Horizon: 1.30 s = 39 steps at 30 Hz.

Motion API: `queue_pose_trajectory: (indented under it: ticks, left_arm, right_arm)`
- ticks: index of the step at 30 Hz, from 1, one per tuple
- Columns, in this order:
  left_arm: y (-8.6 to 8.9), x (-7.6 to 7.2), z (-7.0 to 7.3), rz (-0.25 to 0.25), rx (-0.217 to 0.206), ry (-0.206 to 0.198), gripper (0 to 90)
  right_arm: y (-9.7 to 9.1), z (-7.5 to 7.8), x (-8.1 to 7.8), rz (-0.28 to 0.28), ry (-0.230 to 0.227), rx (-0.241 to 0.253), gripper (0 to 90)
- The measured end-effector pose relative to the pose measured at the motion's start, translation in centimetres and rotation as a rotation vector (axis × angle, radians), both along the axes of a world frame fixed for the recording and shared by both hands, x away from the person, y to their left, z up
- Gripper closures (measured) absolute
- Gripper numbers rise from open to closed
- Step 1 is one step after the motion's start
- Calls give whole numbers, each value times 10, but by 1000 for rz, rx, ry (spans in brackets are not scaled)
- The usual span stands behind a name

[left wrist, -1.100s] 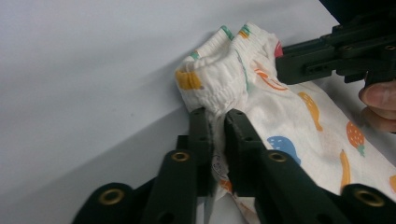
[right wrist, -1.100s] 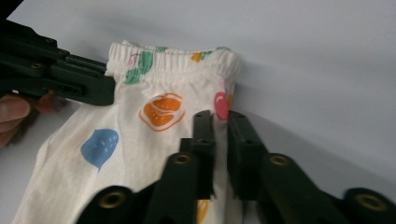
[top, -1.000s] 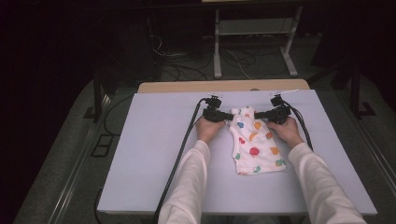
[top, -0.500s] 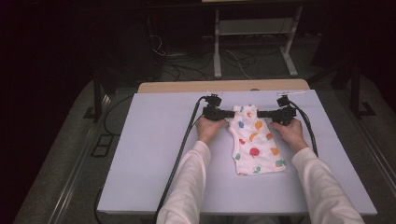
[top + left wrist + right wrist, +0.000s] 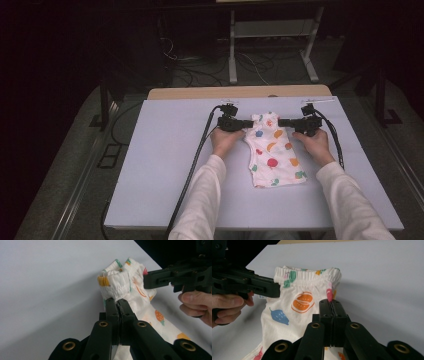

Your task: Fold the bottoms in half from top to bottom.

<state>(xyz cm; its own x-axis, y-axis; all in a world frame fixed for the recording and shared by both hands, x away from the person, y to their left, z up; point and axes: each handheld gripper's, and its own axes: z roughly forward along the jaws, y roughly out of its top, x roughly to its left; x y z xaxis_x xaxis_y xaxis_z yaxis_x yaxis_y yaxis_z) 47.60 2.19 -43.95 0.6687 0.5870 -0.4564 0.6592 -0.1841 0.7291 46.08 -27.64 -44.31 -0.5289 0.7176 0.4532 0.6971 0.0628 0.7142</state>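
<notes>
Black jaws of the left gripper (image 5: pixel 117 305) are pressed together on a fold of white printed fabric just below the elastic waistband of a pair of small fruit-print shorts (image 5: pixel 274 151) — the pads meet with only cloth between them. The right gripper (image 5: pixel 332 305) is likewise clamped tight, pinching the garment's edge at the opposite end of the waistband, beside a pink patch of the print.

In the high view the left gripper (image 5: pixel 249 123) and the right gripper (image 5: pixel 281 122) face each other across the top of the shorts, each gripping one corner of the waistband, so the band runs between them. The person's left hand (image 5: pixel 225 140) sits just to the left of the shorts, the right hand (image 5: pixel 312 142) just to the right, white sleeves running back toward the near edge.

The shorts lie flat below the waistband, legs pointing toward the person, dotted with orange, red, green and blue fruit shapes. They rest on a pale lilac-grey table surface (image 5: pixel 165 165), closer to its far edge than its near one. Black cables (image 5: pixel 197 160) trail from the grippers — one runs down to the left of the shorts past the left forearm.
</notes>
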Motion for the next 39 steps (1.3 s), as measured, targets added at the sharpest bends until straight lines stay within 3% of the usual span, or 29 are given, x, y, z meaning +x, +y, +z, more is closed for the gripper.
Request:
queue_pose_trajectory:
  ticks: [5, 12, 21, 39]
  left_arm:
    - [0, -5, 0, -3, -23, -9, 884]
    - [4, -11, -2, 0, -37, -4, 884]
    - [9, -20, 8, -19, -56, -25, 884]
    - [10, -41, 24, -54, -36, -56, 884]
  right_arm:
    - [-3, -4, -6, -8, -6, 21, 875]
    - [-2, -1, -14, 16, -28, -9, 874]
    - [-1, 7, -22, 41, -39, -23, 874]
    - [-2, 23, -41, 76, -68, -61, 874]
